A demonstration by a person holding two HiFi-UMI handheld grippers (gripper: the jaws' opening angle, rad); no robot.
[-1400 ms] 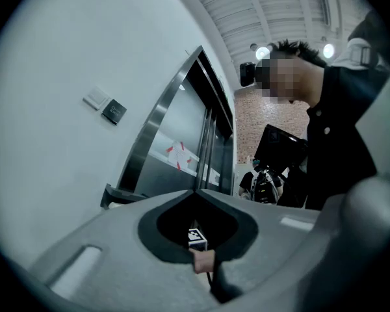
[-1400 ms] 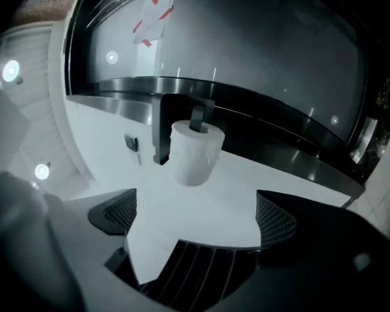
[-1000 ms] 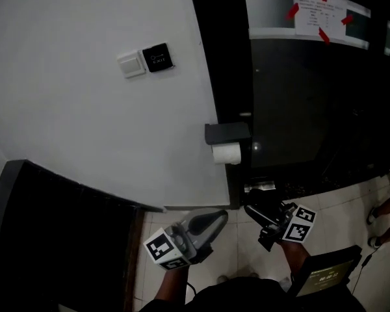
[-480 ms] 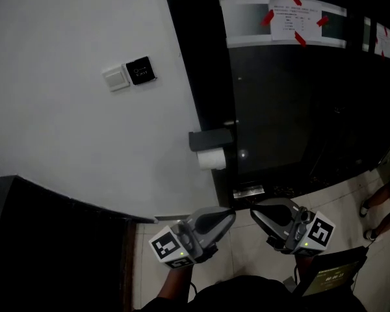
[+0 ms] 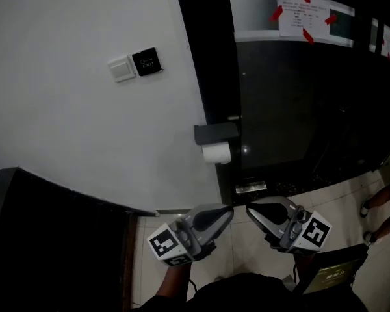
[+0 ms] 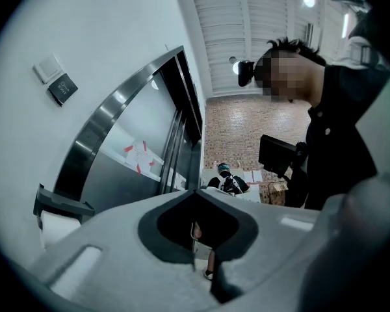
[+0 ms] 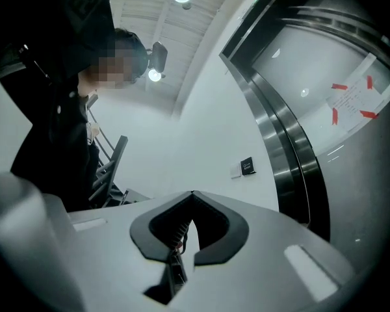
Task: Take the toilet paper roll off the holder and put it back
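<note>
A white toilet paper roll (image 5: 216, 153) hangs under a dark grey holder (image 5: 216, 133) fixed at the edge of the white wall. The roll (image 6: 57, 228) and holder (image 6: 60, 205) also show at the lower left of the left gripper view. My left gripper (image 5: 229, 210) is low in the head view, well below the roll, its jaws shut with nothing between them. My right gripper (image 5: 249, 210) is beside it, tips facing the left one, also shut and empty. Both are apart from the roll.
A white switch (image 5: 123, 69) and a black panel (image 5: 146, 60) sit on the white wall. Right of the holder stands a dark glass door (image 5: 292, 109) with a taped notice (image 5: 303, 19). A black cabinet (image 5: 52, 239) fills the lower left. A person's feet (image 5: 370, 207) show at the right.
My right gripper's jaws have come together and it has swung round so its tips face the left gripper. The head view shifted slightly; the roll stays on the holder.
</note>
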